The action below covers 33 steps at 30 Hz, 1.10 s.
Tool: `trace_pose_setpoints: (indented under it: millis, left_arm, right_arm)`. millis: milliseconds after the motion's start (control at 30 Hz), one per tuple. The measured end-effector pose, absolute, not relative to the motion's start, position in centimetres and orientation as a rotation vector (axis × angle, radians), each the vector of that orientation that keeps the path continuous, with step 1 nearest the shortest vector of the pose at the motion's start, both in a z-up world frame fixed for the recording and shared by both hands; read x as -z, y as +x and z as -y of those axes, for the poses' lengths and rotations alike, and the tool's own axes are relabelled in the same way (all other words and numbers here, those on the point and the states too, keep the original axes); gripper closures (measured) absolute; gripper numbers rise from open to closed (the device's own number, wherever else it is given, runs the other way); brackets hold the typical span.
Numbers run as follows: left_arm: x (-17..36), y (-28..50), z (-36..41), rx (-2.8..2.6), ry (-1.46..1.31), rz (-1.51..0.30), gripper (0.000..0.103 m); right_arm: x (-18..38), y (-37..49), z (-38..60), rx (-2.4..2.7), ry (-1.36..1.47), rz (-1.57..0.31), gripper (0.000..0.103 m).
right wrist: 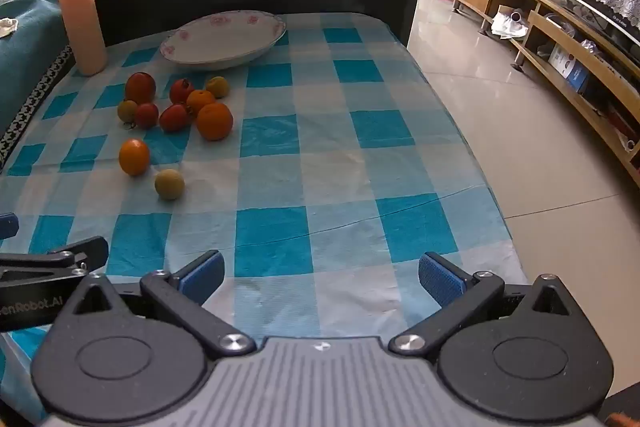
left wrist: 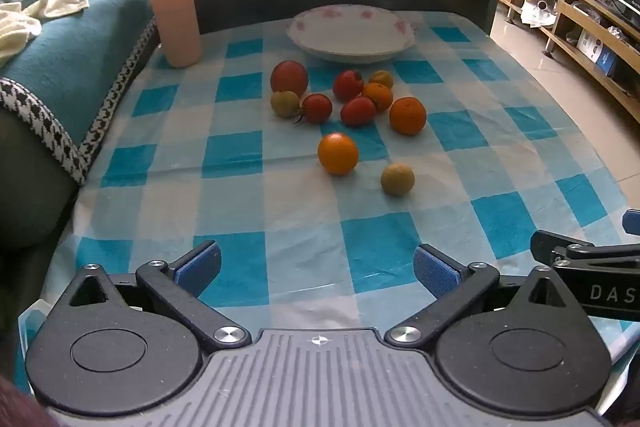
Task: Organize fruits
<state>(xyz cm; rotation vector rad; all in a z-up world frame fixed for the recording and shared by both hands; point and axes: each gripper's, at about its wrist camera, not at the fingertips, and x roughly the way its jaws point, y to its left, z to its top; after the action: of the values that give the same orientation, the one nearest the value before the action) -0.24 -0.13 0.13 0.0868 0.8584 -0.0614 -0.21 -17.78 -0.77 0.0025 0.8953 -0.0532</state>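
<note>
Your left gripper (left wrist: pixel 316 269) hangs low over the near edge of the table with its blue-padded fingers (left wrist: pixel 199 267) spread wide and nothing between them. Your right gripper (right wrist: pixel 322 275) sits just beside it, at its 3 o'clock, likewise spread wide and holding nothing; part of its black frame shows at the right edge of the left wrist view.

Both hover above a blue-and-white checked tablecloth (left wrist: pixel 280 219). From your left gripper, the fruit lies at about 12 o'clock. Closest is a small yellowish fruit (left wrist: pixel 397 179), with an orange (left wrist: pixel 338 153) just beside it at its 10 o'clock, the two apart.

Past those sits a tight cluster: a larger orange (left wrist: pixel 407 115) at its right end, a red tomato (left wrist: pixel 358 111) to its left, another red tomato with a stem (left wrist: pixel 316 108), and a greenish-yellow fruit (left wrist: pixel 285 103) touching it on the left. Behind these are a big red tomato (left wrist: pixel 289 78), a further red tomato (left wrist: pixel 348 85), a small orange (left wrist: pixel 377 95) and a small yellow fruit (left wrist: pixel 381 78).

From your right gripper the whole group lies at about 10 o'clock.

Beyond the cluster stands a white plate with pink flowers (left wrist: pixel 320 45), holding no fruit. At the plate's 9 o'clock a tall pink cylinder (left wrist: pixel 172 3) stands upright near the table's left edge.
</note>
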Motion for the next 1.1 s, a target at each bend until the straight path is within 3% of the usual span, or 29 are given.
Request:
trace_pose_setpoints:
  millis: [1100]
  left_arm:
    - [0.44, -0.03, -0.02, 0.064, 0.06, -0.902, 0.0]
  right_arm:
    - [1.41, 0.08, 17.7, 0.045, 0.013, -0.927, 0.0]
